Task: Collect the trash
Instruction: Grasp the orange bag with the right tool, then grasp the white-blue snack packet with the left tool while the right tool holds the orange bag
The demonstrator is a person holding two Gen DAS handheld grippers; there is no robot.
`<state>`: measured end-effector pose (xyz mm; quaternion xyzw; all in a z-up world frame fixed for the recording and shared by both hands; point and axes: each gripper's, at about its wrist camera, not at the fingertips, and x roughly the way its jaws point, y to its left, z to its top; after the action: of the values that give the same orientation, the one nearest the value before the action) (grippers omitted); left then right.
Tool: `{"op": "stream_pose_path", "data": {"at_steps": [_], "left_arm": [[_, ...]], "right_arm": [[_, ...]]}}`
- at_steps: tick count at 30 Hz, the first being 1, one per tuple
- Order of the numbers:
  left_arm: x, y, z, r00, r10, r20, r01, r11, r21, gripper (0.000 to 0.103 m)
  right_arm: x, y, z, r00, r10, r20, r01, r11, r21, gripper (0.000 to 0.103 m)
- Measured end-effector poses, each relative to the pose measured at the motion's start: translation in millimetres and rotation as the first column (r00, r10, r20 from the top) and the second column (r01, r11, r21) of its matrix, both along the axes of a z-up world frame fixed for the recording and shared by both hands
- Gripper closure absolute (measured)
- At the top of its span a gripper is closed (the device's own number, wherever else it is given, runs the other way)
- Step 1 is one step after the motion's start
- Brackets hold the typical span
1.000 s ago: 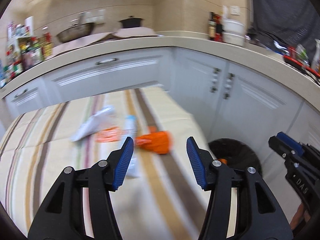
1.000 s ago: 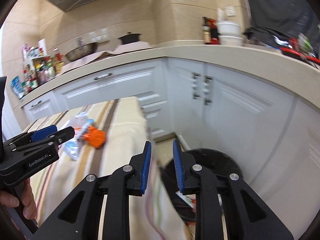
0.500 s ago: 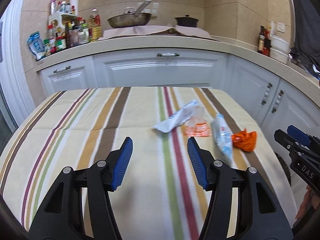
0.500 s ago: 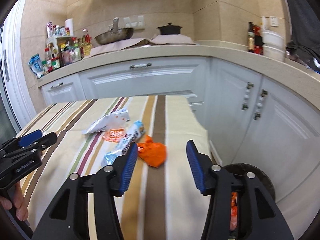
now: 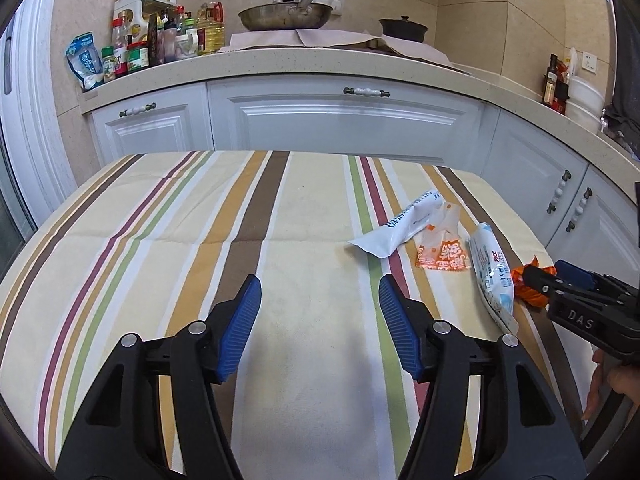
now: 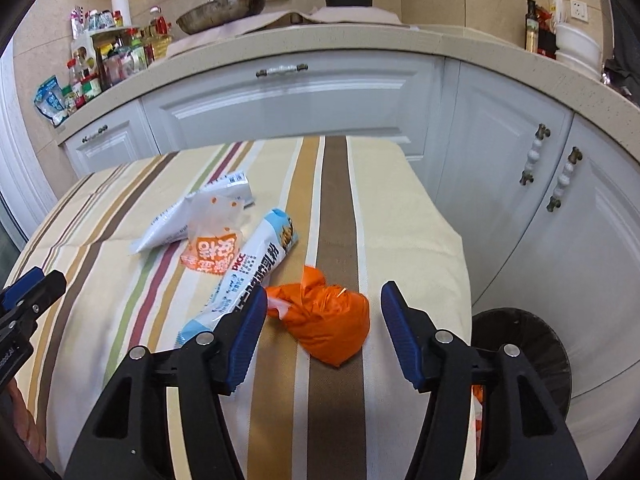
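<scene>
Several pieces of trash lie on the striped tablecloth (image 5: 280,240). An orange crumpled bag (image 6: 330,320) lies just ahead of my right gripper (image 6: 322,334), which is open and empty with its jaws on either side of the bag. A blue-and-white wrapper (image 6: 252,276), a clear orange-printed bag (image 6: 214,248) and a white pouch (image 6: 192,216) lie to its left. My left gripper (image 5: 320,326) is open and empty above bare cloth, left of the trash. The white pouch (image 5: 404,226), the orange-printed bag (image 5: 442,252) and the blue-and-white wrapper (image 5: 492,276) show in the left wrist view.
A black trash bin (image 6: 528,352) stands on the floor right of the table, by white cabinets (image 6: 540,200). A counter (image 5: 320,60) behind holds bottles, a pan and a pot. The right gripper shows at the right edge of the left wrist view (image 5: 580,300).
Both grippers have swung left from the bin toward the table. The right gripper has opened wide and now sits just short of the orange bag. The left gripper stays open.
</scene>
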<state>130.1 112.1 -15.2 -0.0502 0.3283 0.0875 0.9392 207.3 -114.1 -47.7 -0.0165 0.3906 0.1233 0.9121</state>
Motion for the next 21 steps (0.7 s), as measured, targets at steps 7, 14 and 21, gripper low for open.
{"op": "stream_pose_path", "data": {"at_steps": [7, 14, 21], "left_arm": [[4.2, -7.4, -4.6, 1.0, -0.024, -0.012, 0.024, 1.0, -0.012, 0.043], [6.3, -26.3, -7.5, 0.998, -0.065, -0.021, 0.064, 0.998, -0.013, 0.043], [7.5, -50.2, -8.3, 0.993, -0.111, -0.024, 0.111, 0.994, -0.008, 0.043]], "right_arm": [[-0.7, 1.5, -7.8, 0.998, 0.03, -0.049, -0.029, 1.0, 0.01, 0.057], [-13.5, -7.5, 1.8, 1.0, 0.013, 0.004, -0.013, 1.0, 0.017, 0.058], [-24.6, -32.0, 14.9, 0.998, -0.037, 0.06, 0.035, 0.999, 0.023, 0.058]]}}
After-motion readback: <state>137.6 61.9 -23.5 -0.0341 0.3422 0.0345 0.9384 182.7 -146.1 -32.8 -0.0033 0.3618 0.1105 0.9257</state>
